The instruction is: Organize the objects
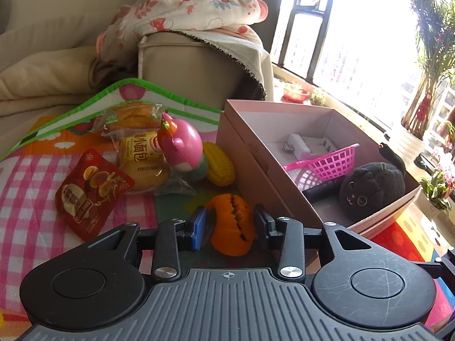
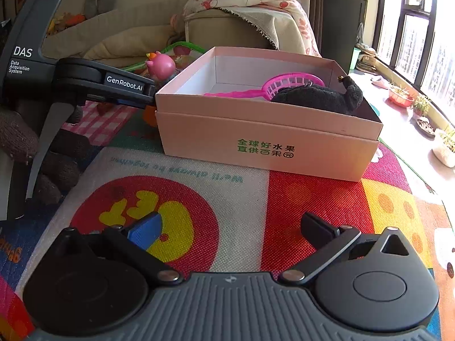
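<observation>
The left gripper [image 1: 230, 226] has its jaws on both sides of an orange toy [image 1: 231, 224] that lies on the mat [image 1: 28, 176], just beside the pink box [image 1: 250, 170]. The pads look very close to the toy, but it is hard to tell if they squeeze it. The toy's near end is hidden behind the gripper. The right gripper [image 2: 230, 231] has its jaws wide apart over the mat [image 2: 327, 199], with nothing between them. From the right camera, the left gripper [image 2: 125, 85] reaches behind the box [image 2: 270, 136], so its tips and most of the orange toy [image 2: 148, 116] are hidden. In the box are one black plush cat [image 1: 369, 190], one pink basket [image 1: 332, 162] and one white thing [image 1: 310, 143] that is hard to make out. A dark thing lies under the cat, and only a bit of it shows. On the mat to the left of the box there is one pink bird toy [image 1: 182, 145], one yellow corn [image 1: 219, 167], one red snack bag [image 1: 92, 193] and two bread packs [image 1: 142, 156]. The far bread pack is partly hidden by the near one and the bird. Part of the corn is behind the bird too. A flowered blanket [image 1: 182, 8] lies over the sofa [image 1: 187, 65] at the back. The window is so bright that little shows outside.
</observation>
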